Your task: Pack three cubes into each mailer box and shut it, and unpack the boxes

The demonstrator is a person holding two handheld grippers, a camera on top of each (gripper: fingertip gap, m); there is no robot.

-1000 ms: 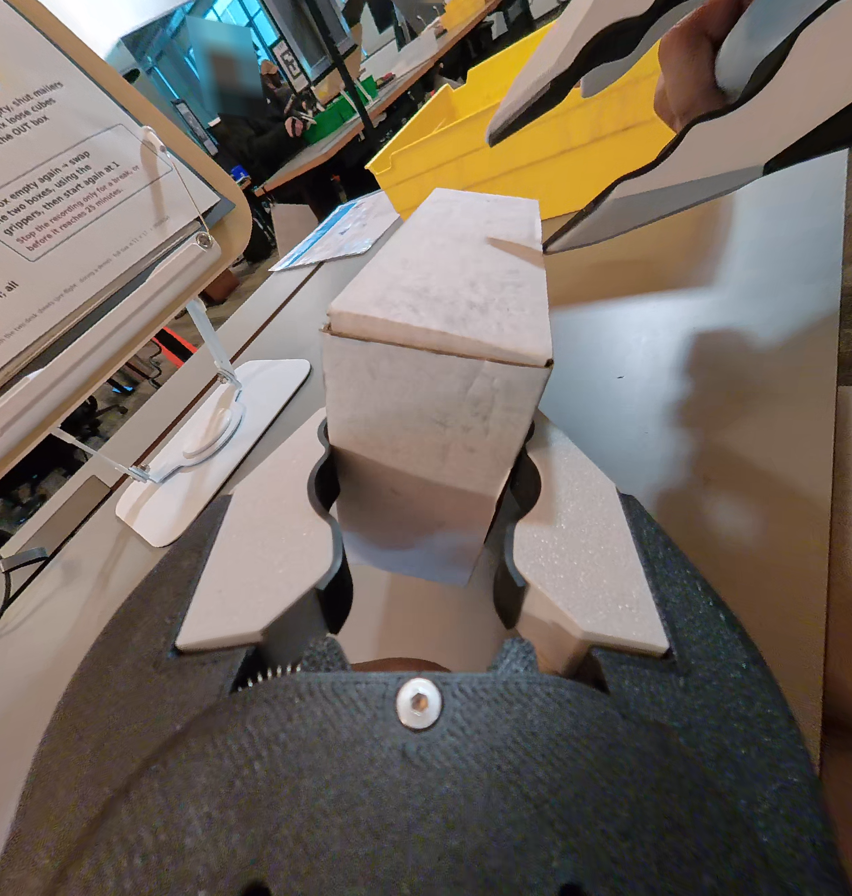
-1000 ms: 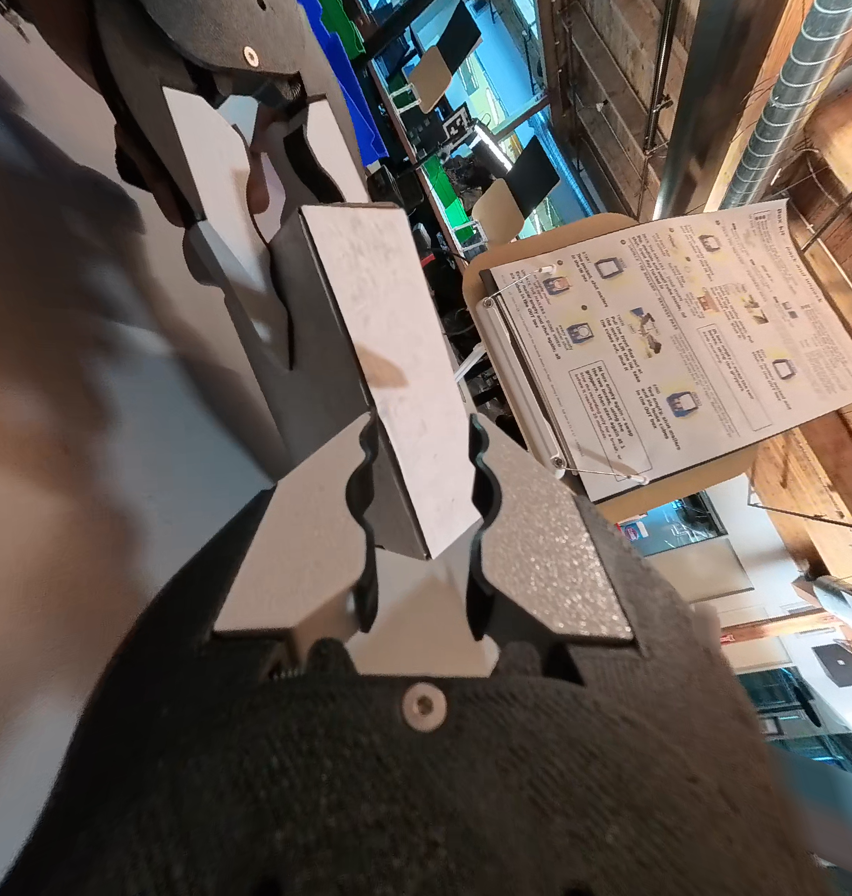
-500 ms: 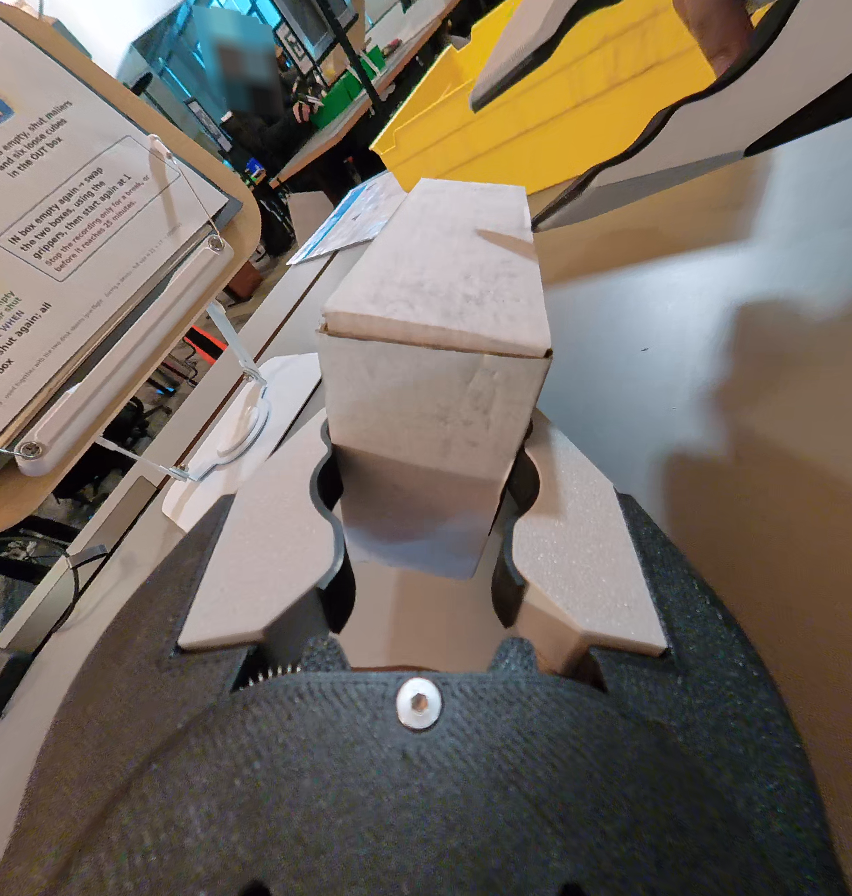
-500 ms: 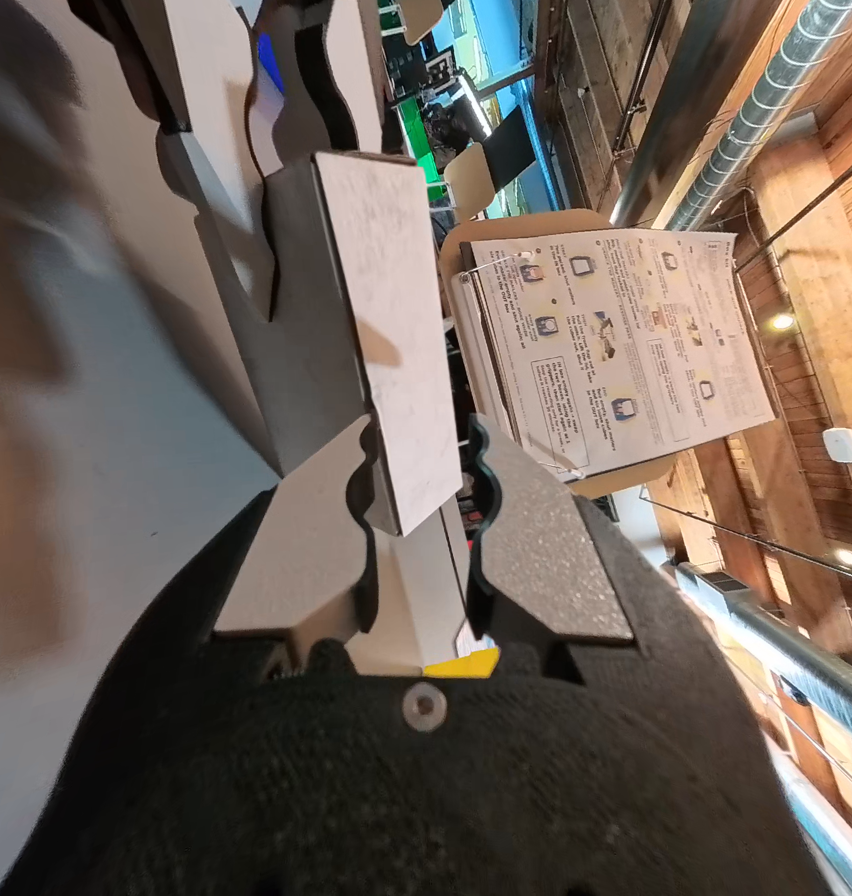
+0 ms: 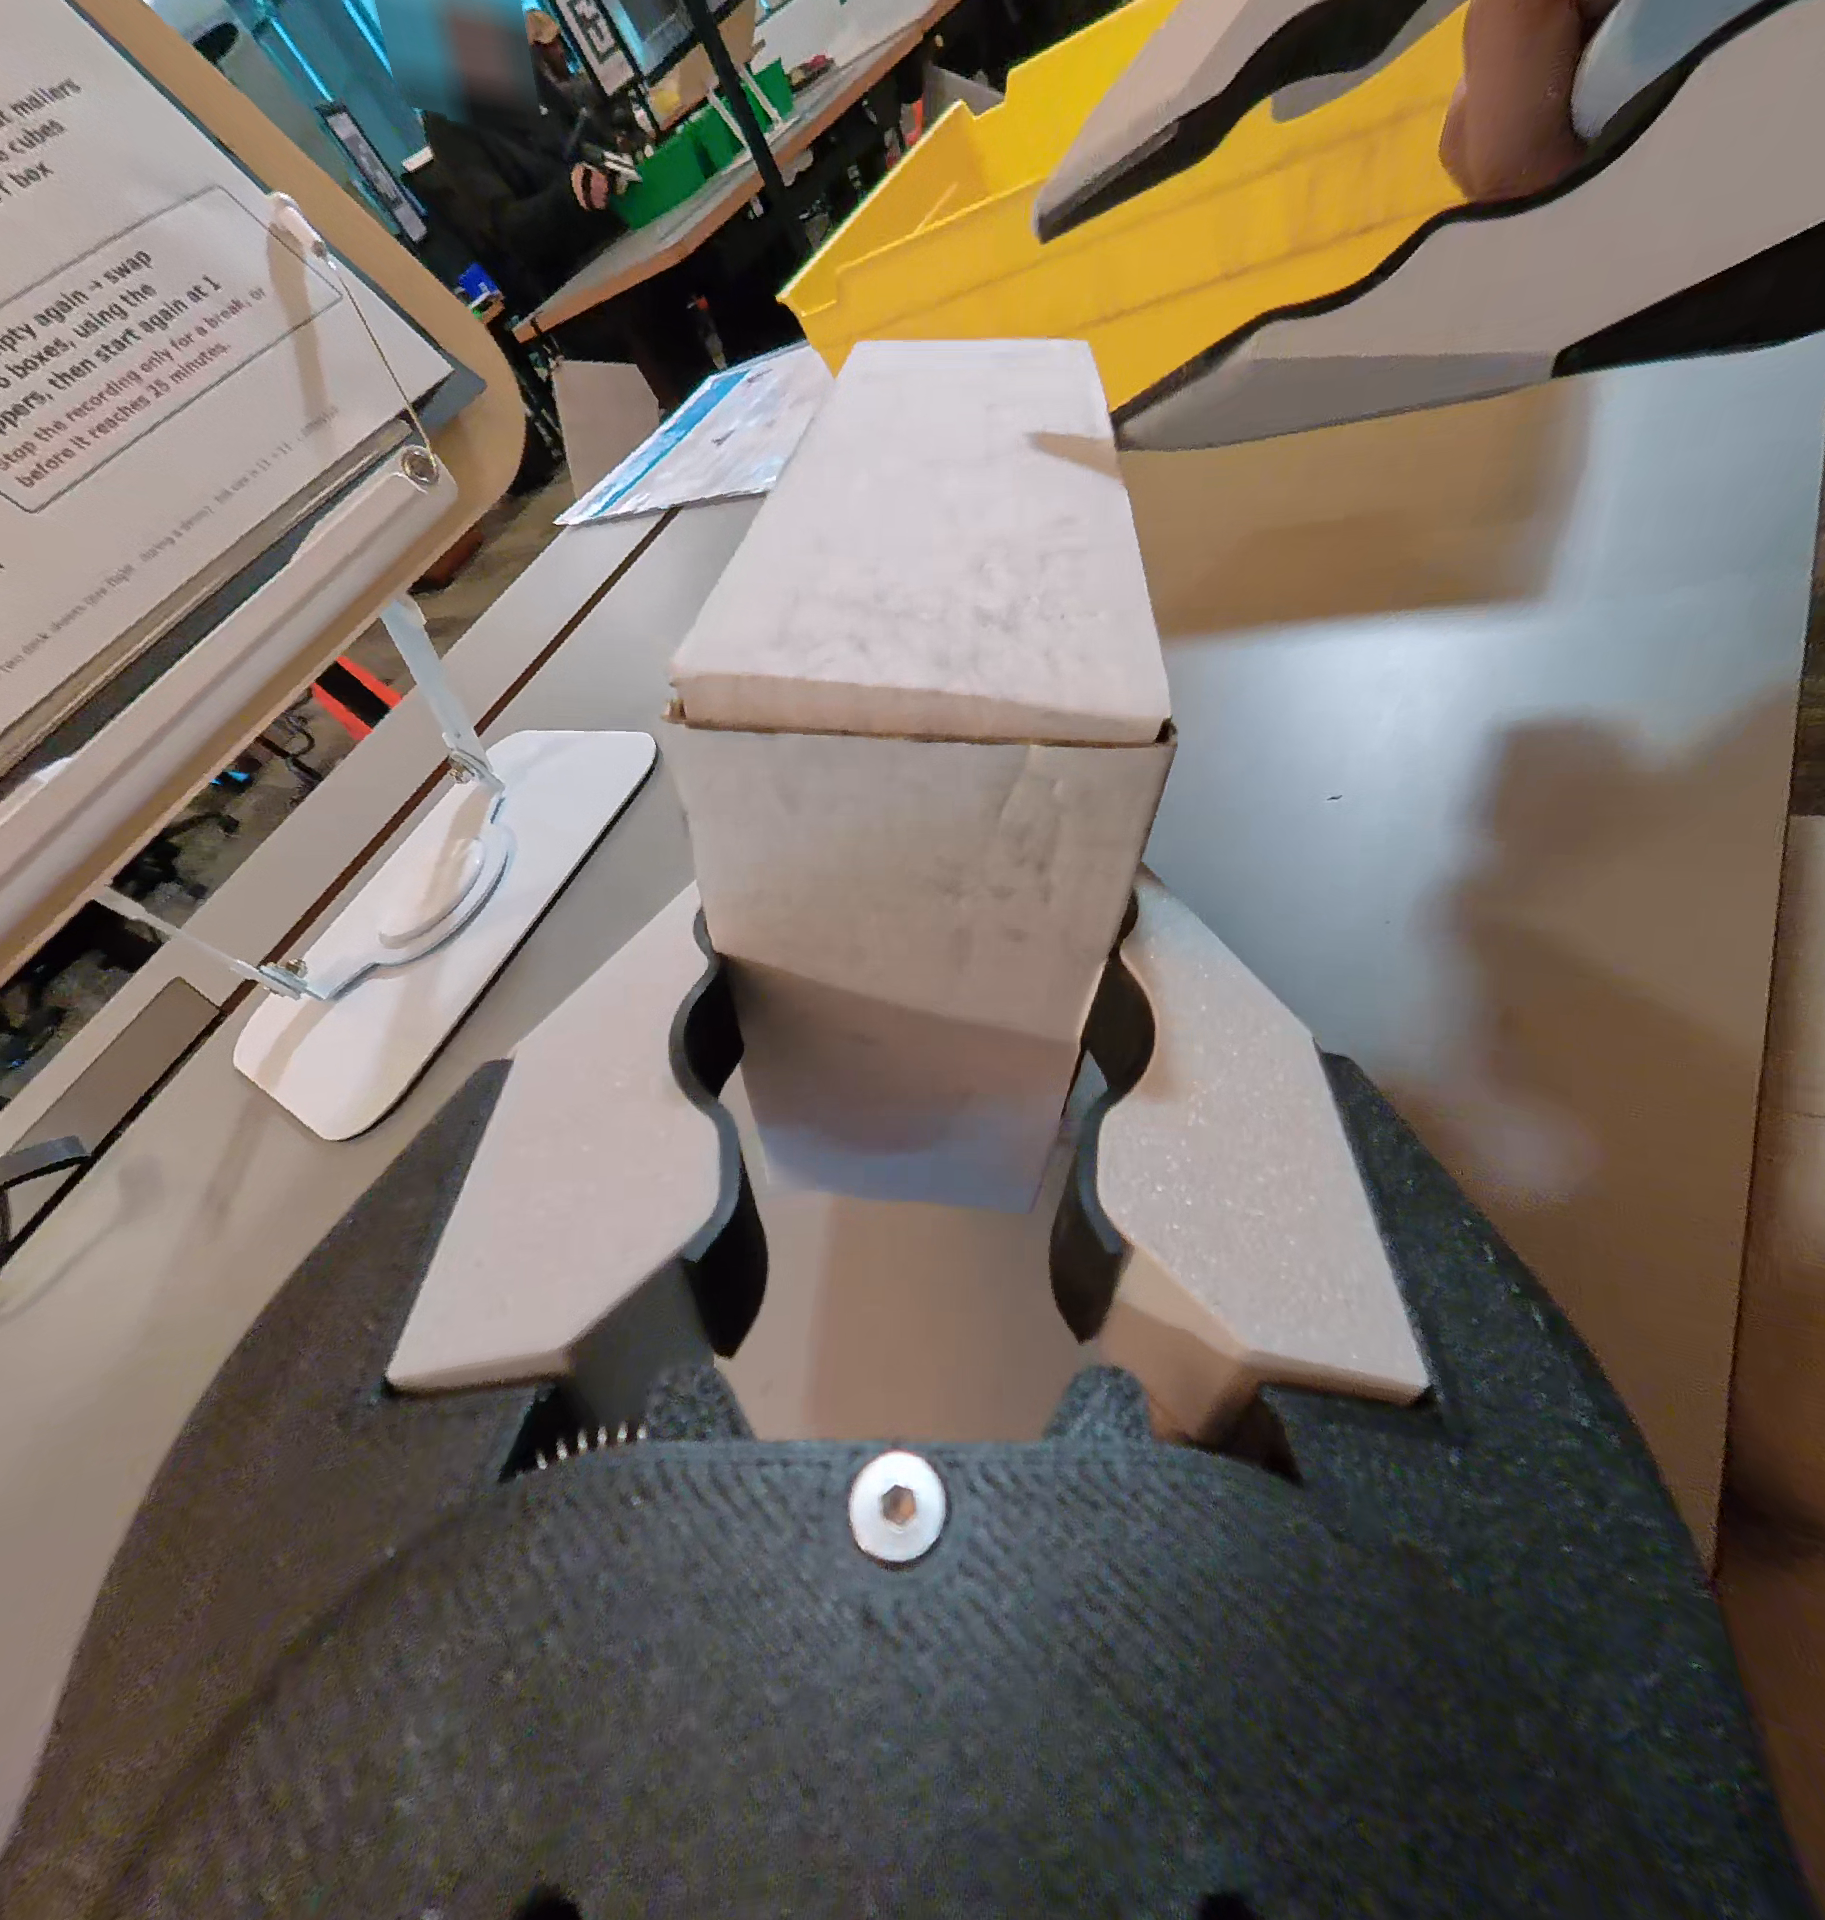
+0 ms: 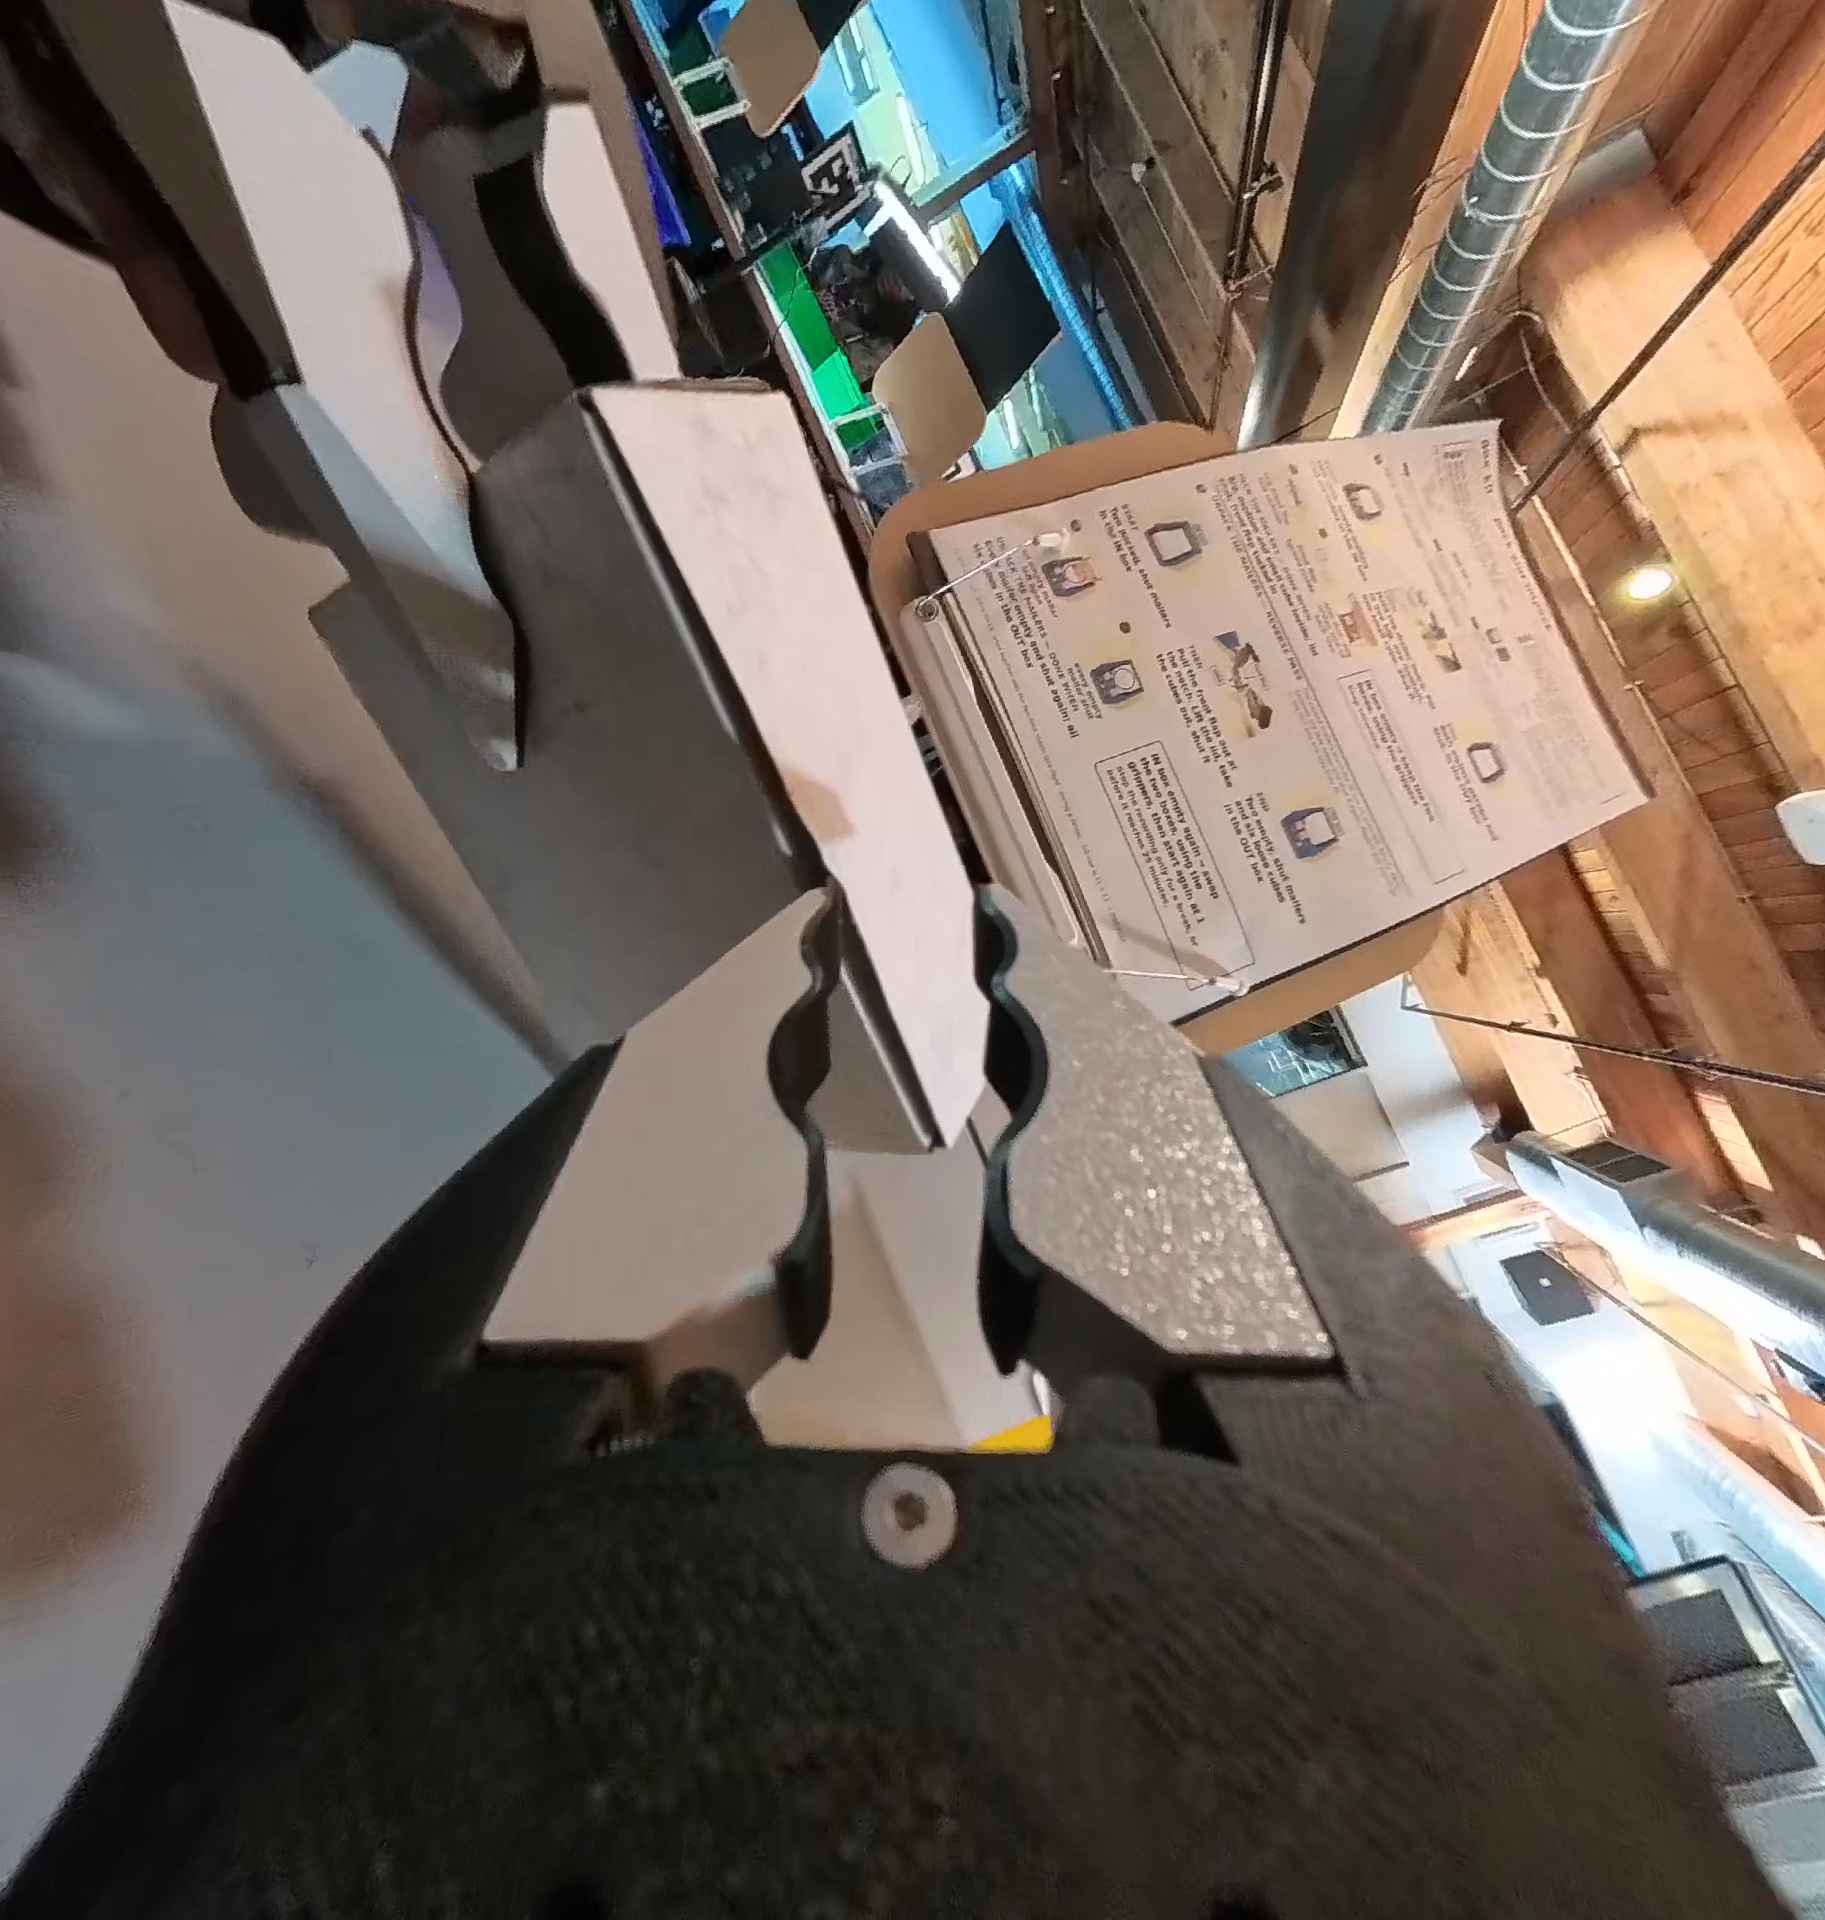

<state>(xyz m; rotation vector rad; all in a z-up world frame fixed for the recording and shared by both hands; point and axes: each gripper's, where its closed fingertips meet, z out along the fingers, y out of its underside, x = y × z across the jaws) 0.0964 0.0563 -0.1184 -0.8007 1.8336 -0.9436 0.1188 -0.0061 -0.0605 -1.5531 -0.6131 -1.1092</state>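
Left gripper [image 5: 913, 1049] clamps the near end of a shut white mailer box [image 5: 923, 634] — both fingers [image 5: 596, 1164] press its side walls, box lifted clear of the grey worktop [image 5: 1459, 831], lid flap down and flush.

Right gripper [image 6: 903, 1023], seen from its own camera, straddles the far end of the box [image 6: 783, 665]. Its fingers [image 6: 1147, 1174] sit at a narrow gap on either side of the lid's corner edge; whether they pinch it or just bracket it, cannot tell. In the left wrist view the right gripper [image 5: 1079, 322] comes in from top right, one fingertip touching the box's far top corner, the other above it, apart. A hand [image 5: 1500, 125] shows behind those fingers.

Yellow bin [image 5: 1126, 239] stands behind the box at the back of the worktop. Instruction sheet on a clipboard stand [image 5: 191, 436] to the left, its white foot [image 5: 420, 935] resting on the worktop. A blue-and-white sheet [image 5: 710, 436] lies flat near the bin. Person at a bench in the far background [image 5: 513, 177].

No cubes in sight — the box is closed, contents hidden.
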